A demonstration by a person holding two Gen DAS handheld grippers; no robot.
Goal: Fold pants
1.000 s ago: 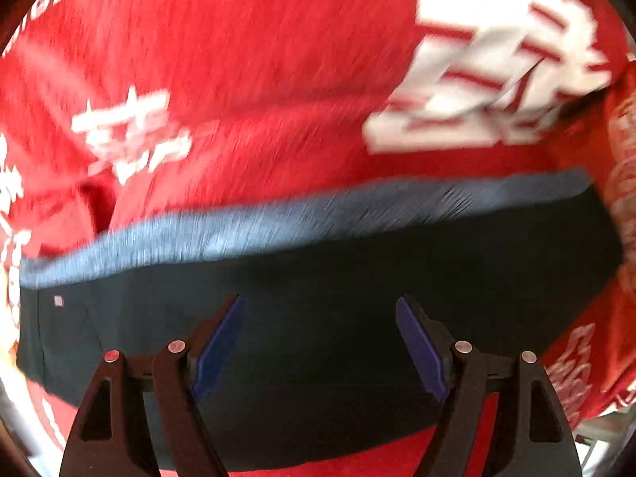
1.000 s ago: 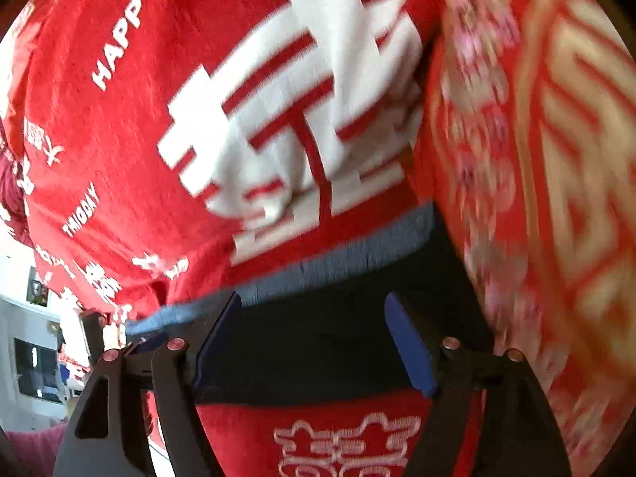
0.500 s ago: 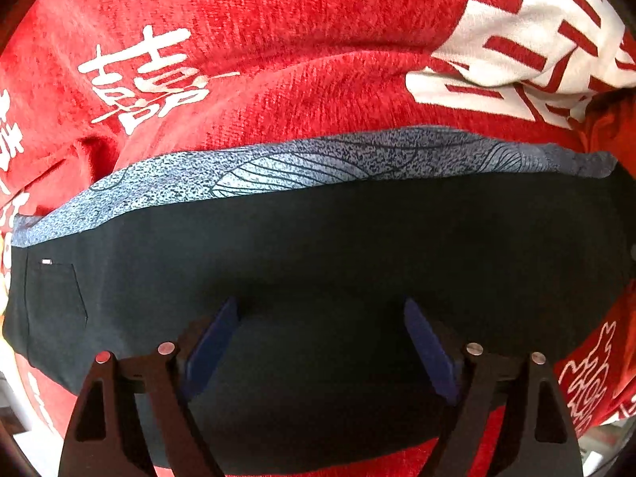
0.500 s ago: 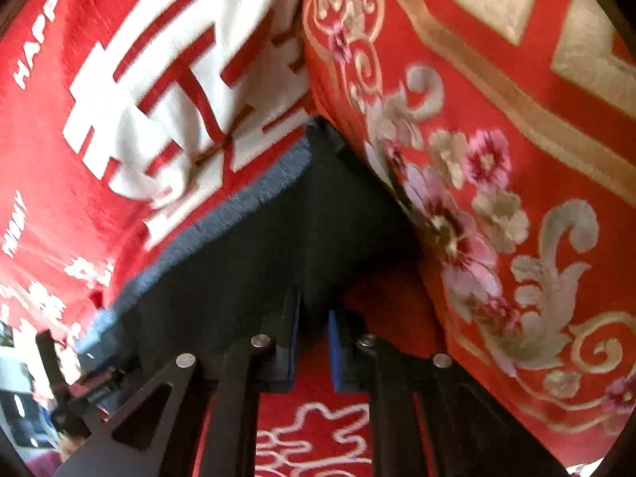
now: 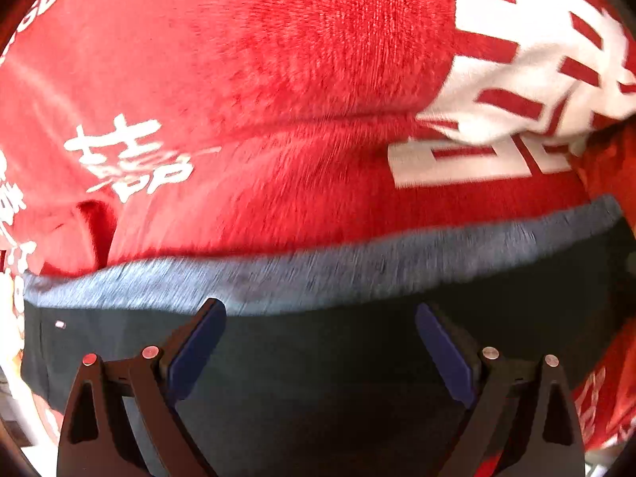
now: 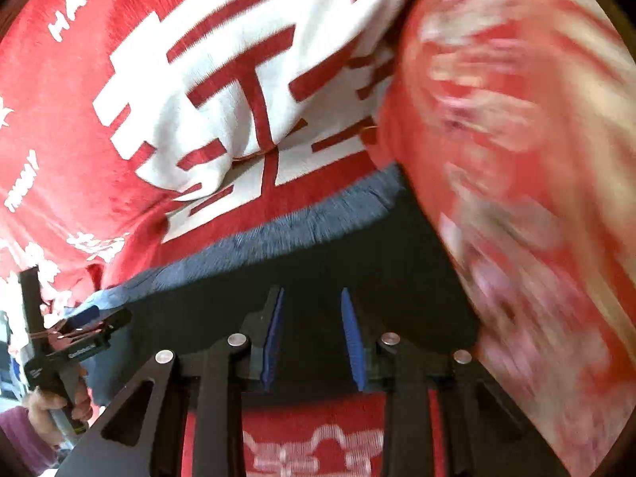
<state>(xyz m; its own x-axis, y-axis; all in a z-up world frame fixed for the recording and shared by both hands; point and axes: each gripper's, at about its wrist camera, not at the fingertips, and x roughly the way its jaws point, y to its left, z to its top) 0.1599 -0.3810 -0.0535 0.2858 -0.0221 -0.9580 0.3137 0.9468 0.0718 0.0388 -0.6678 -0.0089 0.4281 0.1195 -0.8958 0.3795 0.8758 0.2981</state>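
Note:
Dark navy pants (image 5: pixel 326 361) with a grey-blue patterned band (image 5: pixel 318 274) along the far edge lie folded on a red blanket; they also show in the right wrist view (image 6: pixel 357 262). My left gripper (image 5: pixel 320 314) is wide open just above the dark cloth, near the band. It holds nothing. My right gripper (image 6: pixel 312 298) is partly open over the pants' right end, with nothing between the blue pads (image 6: pixel 353 342). The left gripper shows small at the left of the right wrist view (image 6: pixel 83 330).
A red blanket with white characters (image 5: pixel 278 79) covers the surface. A red and gold patterned pillow (image 6: pixel 516 159) rises right beside the pants' right end. The person's hand in a purple sleeve (image 6: pixel 43 409) holds the left tool.
The right gripper was almost shut at the pants' edge half a second ago; it has opened partway and drawn back. The left gripper stays open and has shifted toward the grey band.

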